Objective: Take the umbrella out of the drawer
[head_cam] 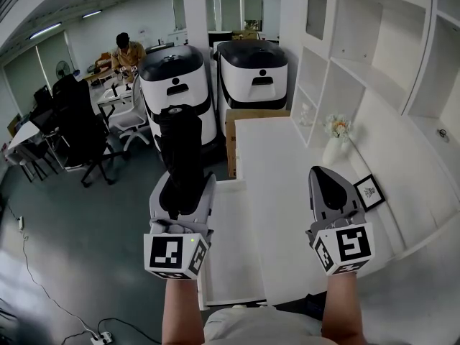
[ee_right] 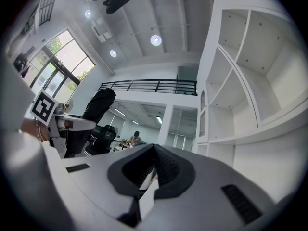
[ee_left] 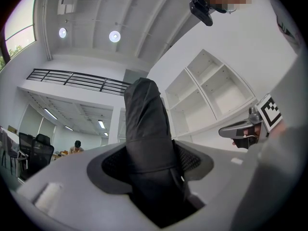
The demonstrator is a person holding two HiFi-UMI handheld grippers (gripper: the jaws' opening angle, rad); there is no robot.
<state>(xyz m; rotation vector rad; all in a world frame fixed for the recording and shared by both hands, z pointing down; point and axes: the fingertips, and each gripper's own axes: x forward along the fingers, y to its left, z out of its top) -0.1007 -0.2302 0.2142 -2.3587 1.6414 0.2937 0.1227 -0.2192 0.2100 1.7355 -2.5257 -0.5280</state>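
A black folded umbrella [head_cam: 180, 146] stands up out of my left gripper [head_cam: 181, 187], whose jaws are shut on its lower part. In the left gripper view the umbrella [ee_left: 147, 129] fills the gap between the pads of the left gripper [ee_left: 150, 163] and points up and away. Below it, the white drawer [head_cam: 233, 254] is pulled open from the white counter [head_cam: 277, 171]. My right gripper [head_cam: 329, 184] hovers over the counter, shut with nothing in it. In the right gripper view its jaws [ee_right: 151, 165] meet at the tip, and the umbrella [ee_right: 98, 105] shows at the left.
Two white and black machines [head_cam: 176, 85] [head_cam: 251, 70] stand beyond the counter, with a cardboard box [head_cam: 237, 124] beside it. A vase of flowers [head_cam: 336, 134] and a small picture frame [head_cam: 369, 191] sit by the white shelves [head_cam: 374, 56]. Office chairs [head_cam: 79, 124] and a seated person [head_cam: 128, 52] are at the far left.
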